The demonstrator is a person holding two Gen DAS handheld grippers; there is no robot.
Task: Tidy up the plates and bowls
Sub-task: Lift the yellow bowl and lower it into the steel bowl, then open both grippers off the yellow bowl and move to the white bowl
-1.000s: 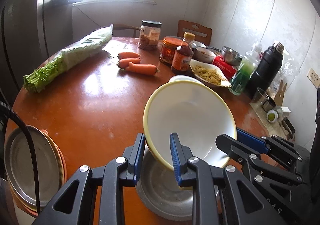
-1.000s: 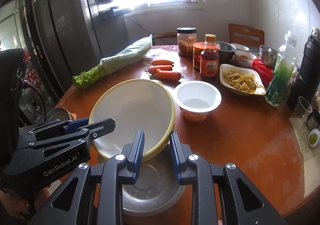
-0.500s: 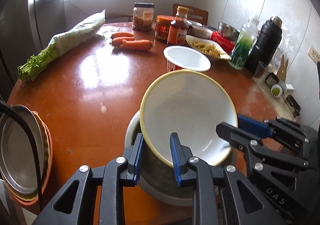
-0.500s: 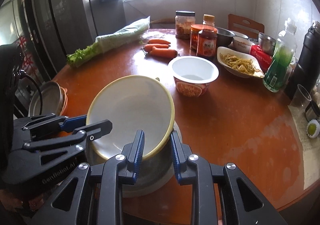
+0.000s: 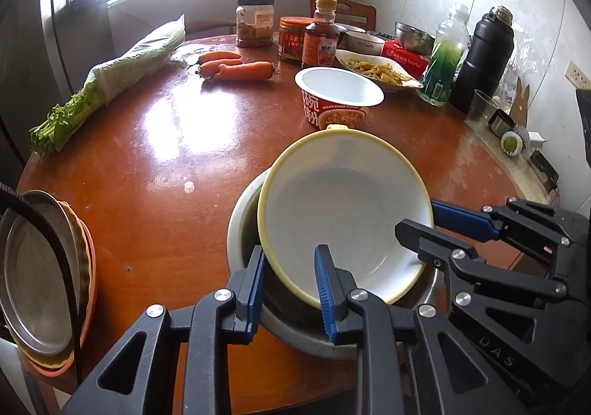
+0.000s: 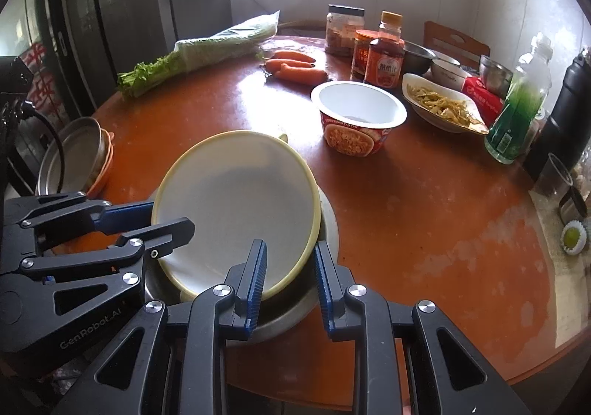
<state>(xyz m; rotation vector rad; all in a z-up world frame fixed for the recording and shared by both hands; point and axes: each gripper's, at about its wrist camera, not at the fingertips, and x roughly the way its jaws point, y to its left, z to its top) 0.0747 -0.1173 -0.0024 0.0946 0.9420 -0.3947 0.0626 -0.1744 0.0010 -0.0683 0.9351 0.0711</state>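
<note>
Both wrist views, lower centre: the left hand-held gripper (image 5: pixel 290 289) and right hand-held gripper (image 6: pixel 290 276) each clamp the rim of the yellow-rimmed bowl (image 5: pixel 343 215), tilted inside the metal bowl (image 5: pixel 243 215) on the bench (image 5: pixel 155 164). Stacked plates (image 5: pixel 40 274) lie at left edge.

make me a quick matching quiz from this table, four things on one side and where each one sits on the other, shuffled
Things:
1. yellow-rimmed bowl
2. carrots
3. stack of plates
4. black thermos

Places:
A. far right, by the wall
B. tilted in the metal bowl, held by both claws
C. near left table edge
D. far side, beside the bagged celery

Pairs: 1-B, 2-D, 3-C, 4-A
</note>
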